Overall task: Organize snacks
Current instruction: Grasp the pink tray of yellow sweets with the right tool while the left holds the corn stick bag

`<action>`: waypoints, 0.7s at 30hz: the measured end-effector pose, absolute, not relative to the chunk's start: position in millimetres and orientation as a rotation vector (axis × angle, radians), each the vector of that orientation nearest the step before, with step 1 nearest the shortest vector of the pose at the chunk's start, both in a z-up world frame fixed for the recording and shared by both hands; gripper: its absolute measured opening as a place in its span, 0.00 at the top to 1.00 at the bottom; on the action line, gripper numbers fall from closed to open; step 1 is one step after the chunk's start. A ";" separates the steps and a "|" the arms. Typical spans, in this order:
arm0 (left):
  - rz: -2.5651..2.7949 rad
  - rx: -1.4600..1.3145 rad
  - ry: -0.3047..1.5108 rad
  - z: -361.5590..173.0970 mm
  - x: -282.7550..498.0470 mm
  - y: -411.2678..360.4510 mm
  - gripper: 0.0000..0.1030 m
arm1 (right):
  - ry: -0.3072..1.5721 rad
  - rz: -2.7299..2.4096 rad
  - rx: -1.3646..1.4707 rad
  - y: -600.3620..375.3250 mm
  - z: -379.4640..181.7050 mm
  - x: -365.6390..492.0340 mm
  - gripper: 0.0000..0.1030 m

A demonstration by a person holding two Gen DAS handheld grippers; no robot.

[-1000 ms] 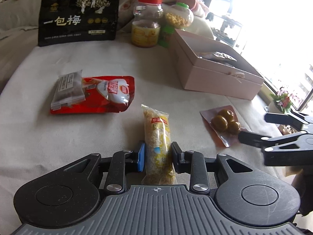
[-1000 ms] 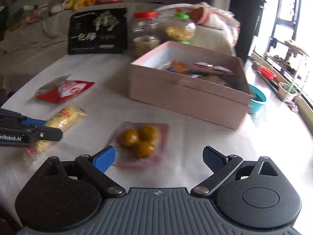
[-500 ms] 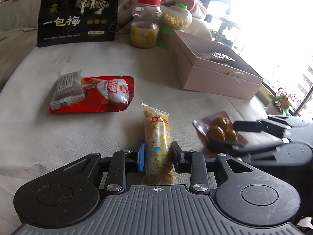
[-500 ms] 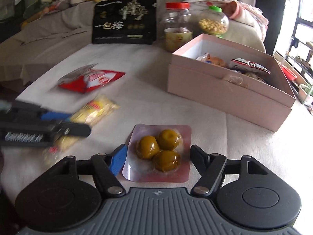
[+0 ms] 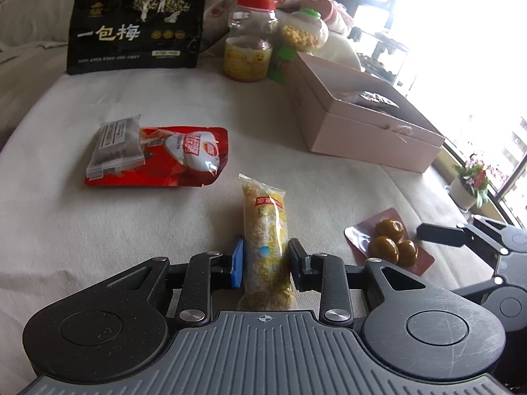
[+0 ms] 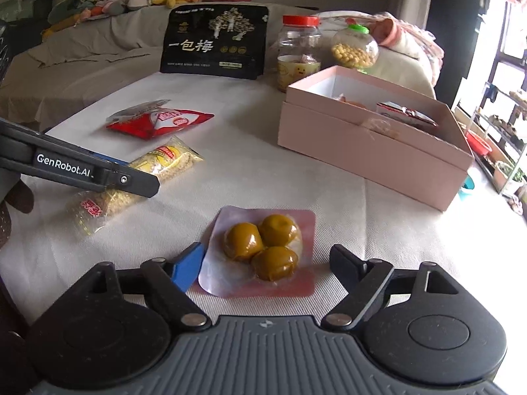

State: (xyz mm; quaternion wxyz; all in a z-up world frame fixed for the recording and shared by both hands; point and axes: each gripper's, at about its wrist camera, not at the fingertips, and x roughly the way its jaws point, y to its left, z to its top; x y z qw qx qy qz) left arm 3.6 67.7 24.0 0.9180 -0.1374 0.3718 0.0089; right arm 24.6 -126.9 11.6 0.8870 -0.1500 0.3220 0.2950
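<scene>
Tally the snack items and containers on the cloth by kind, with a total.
Loose packets lying on the cloth: 4 (yellow tube pack, red pouch, grey bar wrapper, vacuum pack of three olive-brown balls)
Standing black bag: 1
Clear jars: 2 (red lid, green lid)
Pink box: 1
Total: 8

Cream woven cloth on the bench [image 5: 82, 230]. Black pouch [image 5: 136, 28] with gold and white print. Red packet [image 5: 184, 156] with white panel; grey wrapper [image 5: 115, 146] on top. Clear yellow noodle pack [image 5: 266, 240], red label. Three olive-brown balls in a pink-backed pack [image 6: 263, 250]. Pale pink box [image 6: 372, 144]. Red-lidded jar [image 6: 298, 51], green-lidded jar [image 6: 354, 49]. Black tongs [image 5: 265, 261], one blue pad.
</scene>
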 end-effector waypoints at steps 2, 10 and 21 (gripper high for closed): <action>0.023 -0.268 0.765 24.3 3.9 65.5 0.68 | 0.673 0.608 -0.292 -130.9 10.8 24.4 0.17; 0.030 -0.238 0.753 23.6 1.3 60.6 0.68 | 0.623 0.594 -0.272 -134.5 14.6 18.7 0.20; 0.026 -0.239 0.746 23.8 -0.6 61.5 0.68 | 0.664 0.629 -0.217 -120.5 14.4 34.1 0.39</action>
